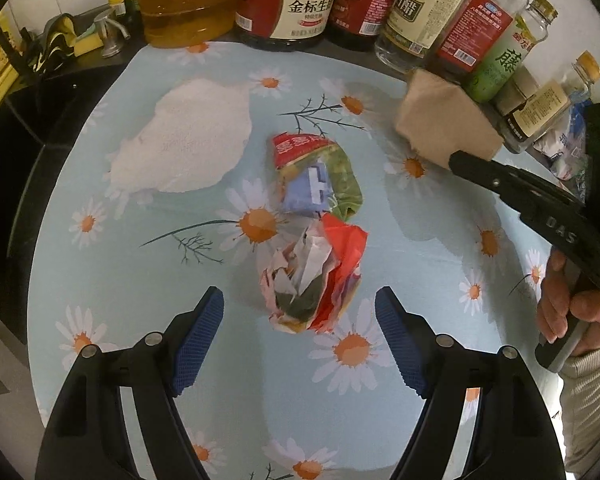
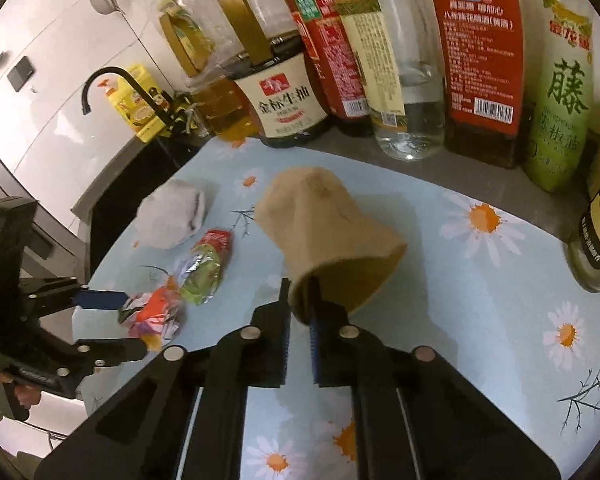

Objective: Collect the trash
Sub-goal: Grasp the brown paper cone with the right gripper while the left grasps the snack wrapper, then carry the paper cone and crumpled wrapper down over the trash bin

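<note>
While trash remains: nothing visibly binned yet
Right gripper (image 2: 300, 312): clamped on brown paper cup (image 2: 328, 236) rim, lifted
Left gripper (image 1: 300, 320): wide, empty, straddling crumpled wrapper (image 1: 312, 280)
Left: green packet (image 1: 316, 176), white tissue (image 1: 184, 136) on tablecloth (image 1: 420, 240)

A pale blue daisy-print cloth (image 1: 204, 360) covers the bench. Along its far edge stands a row of condiment bottles: a jug of golden cooking oil (image 1: 184, 4), a dark soy sauce bottle (image 1: 296, 0) with a white label, a clear vinegar bottle (image 2: 408, 112), and a green-labelled pepper oil bottle (image 2: 560, 92). At the left, a black curved tap (image 2: 100, 84) rises before a yellow carton (image 2: 140, 104).
</note>
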Motion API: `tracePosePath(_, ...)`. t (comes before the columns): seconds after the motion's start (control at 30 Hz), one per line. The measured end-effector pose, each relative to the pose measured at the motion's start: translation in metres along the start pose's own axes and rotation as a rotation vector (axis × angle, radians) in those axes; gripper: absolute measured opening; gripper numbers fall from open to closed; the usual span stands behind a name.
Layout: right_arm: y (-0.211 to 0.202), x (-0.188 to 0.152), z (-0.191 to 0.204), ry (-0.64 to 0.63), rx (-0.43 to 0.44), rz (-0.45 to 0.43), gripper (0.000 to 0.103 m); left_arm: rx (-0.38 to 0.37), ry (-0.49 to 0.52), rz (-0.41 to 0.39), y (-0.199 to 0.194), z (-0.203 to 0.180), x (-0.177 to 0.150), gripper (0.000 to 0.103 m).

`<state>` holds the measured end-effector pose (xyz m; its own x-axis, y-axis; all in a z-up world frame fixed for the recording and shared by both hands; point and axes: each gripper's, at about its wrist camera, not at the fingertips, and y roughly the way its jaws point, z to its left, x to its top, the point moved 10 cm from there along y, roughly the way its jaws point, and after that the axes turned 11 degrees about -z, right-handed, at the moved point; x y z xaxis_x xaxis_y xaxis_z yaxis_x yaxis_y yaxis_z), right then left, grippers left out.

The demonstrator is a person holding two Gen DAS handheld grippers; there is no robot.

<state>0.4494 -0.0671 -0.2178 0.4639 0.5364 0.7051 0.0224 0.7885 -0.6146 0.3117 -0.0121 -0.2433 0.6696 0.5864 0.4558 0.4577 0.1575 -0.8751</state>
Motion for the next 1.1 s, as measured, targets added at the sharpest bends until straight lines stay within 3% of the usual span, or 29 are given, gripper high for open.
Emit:
tracePosePath(0.4, -0.041, 0.011, 0.021, 0.009, 0.038, -0.091, 0.004, 0.022, 0.053, -0.03, 0.007, -0.01, 0.008, 0.073)
tracePosePath(0.5, -0.056, 0.008, 0.022, 0.016, 0.031, -0.1, 0.004, 0.056, 0.08, -0.05, 0.008, -0.009, 0.009, 0.054)
tracePosePath(0.6, -0.069, 0.003, 0.022, 0.041, 0.034, -0.101, 0.004, 0.046, 0.086, -0.045, 0.012, -0.012, 0.007, 0.049)
tracePosePath(0.9, -0.089, -0.018, 0.023, 0.076, 0.003, -0.105, 0.004, 0.012, 0.094, -0.098, -0.005, -0.02, 0.01, 0.047)
tracePosePath(1.1, -0.09, -0.039, 0.031, 0.1, -0.029, -0.073, 0.004, -0.051, 0.091, -0.129, -0.027, -0.011, 0.004, 0.047)
